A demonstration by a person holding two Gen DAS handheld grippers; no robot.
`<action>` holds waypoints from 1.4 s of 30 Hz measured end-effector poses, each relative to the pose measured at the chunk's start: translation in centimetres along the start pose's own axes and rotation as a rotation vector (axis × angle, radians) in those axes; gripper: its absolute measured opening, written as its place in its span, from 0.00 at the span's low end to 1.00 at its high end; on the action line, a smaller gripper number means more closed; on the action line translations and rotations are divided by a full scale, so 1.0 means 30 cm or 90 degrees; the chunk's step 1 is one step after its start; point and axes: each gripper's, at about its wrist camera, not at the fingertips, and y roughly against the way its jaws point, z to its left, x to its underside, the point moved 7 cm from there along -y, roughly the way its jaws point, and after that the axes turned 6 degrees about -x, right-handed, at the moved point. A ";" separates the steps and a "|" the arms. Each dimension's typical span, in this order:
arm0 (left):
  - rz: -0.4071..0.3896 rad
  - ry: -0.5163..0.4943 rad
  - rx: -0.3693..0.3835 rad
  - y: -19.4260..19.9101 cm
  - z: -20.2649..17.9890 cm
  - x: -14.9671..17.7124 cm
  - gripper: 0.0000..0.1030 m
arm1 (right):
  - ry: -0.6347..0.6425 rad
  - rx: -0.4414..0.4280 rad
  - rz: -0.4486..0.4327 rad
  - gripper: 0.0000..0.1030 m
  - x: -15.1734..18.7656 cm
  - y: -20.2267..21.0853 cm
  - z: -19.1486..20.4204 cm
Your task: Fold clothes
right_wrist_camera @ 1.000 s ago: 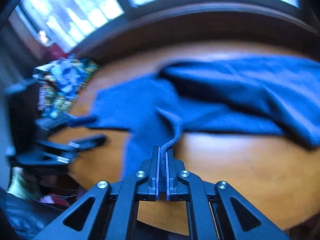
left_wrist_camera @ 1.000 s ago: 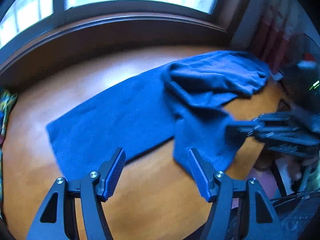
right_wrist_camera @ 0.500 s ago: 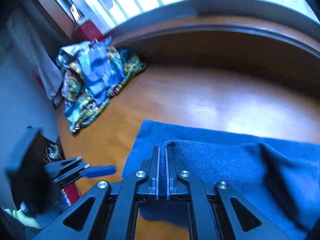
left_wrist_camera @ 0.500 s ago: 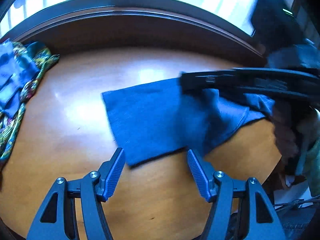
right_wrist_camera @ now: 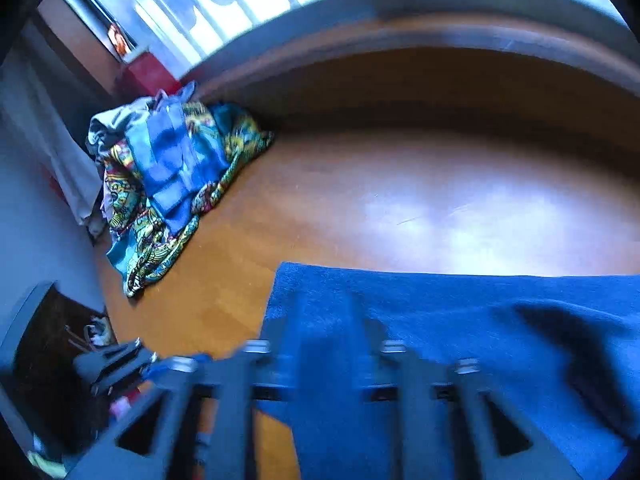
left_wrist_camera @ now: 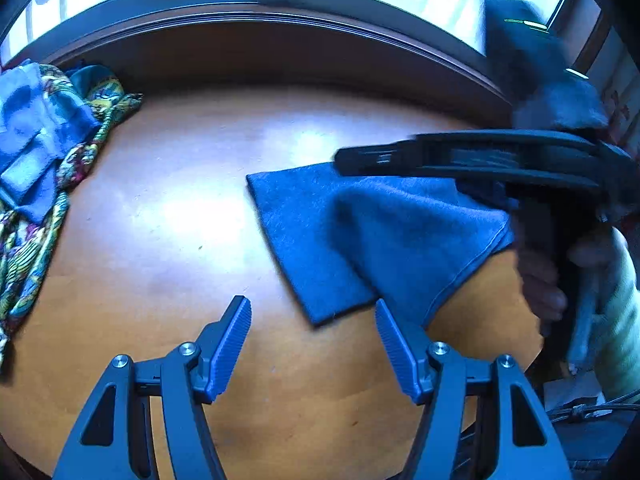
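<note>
A wooden table [left_wrist_camera: 168, 240] bears a blue garment [left_wrist_camera: 360, 236] and patterned clothes [left_wrist_camera: 44, 160].

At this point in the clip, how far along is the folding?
Done: the dark blue fleece garment lies doubled over on the round wooden table, one layer on another. In hand: the right gripper hovers over it, blurred; the left gripper is open and empty. Left: further folds, plus the colourful patterned clothes heap.

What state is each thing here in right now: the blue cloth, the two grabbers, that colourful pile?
Blue garment: folded over itself, lying on the wooden table.
Left gripper: open, holding nothing, near the garment's closest corner.
Right gripper: over the garment; too blurred to tell open or shut.
Patterned clothes: unfolded heap at the table's far corner.
</note>
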 end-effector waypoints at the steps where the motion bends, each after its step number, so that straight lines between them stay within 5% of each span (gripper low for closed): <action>1: -0.001 -0.003 -0.003 -0.005 -0.002 -0.008 0.61 | 0.012 0.014 -0.020 0.58 0.013 0.045 -0.005; 6: 0.016 -0.010 -0.014 -0.034 -0.031 -0.058 0.61 | 0.040 0.065 -0.034 0.58 0.126 0.162 -0.043; 16: 0.047 -0.111 -0.005 -0.091 -0.075 -0.146 0.61 | 0.034 0.108 -0.022 0.58 0.311 0.166 -0.025; 27: 0.079 -0.263 0.123 -0.143 -0.065 -0.182 0.61 | -0.057 0.214 -0.074 0.58 0.336 0.088 0.085; 39: 0.040 -0.355 0.224 -0.072 -0.061 -0.173 0.58 | -0.045 0.369 -0.049 0.29 0.353 0.001 0.123; 42: 0.053 -0.360 0.232 -0.097 -0.071 -0.175 0.50 | -0.066 0.383 -0.060 0.25 0.352 0.011 0.112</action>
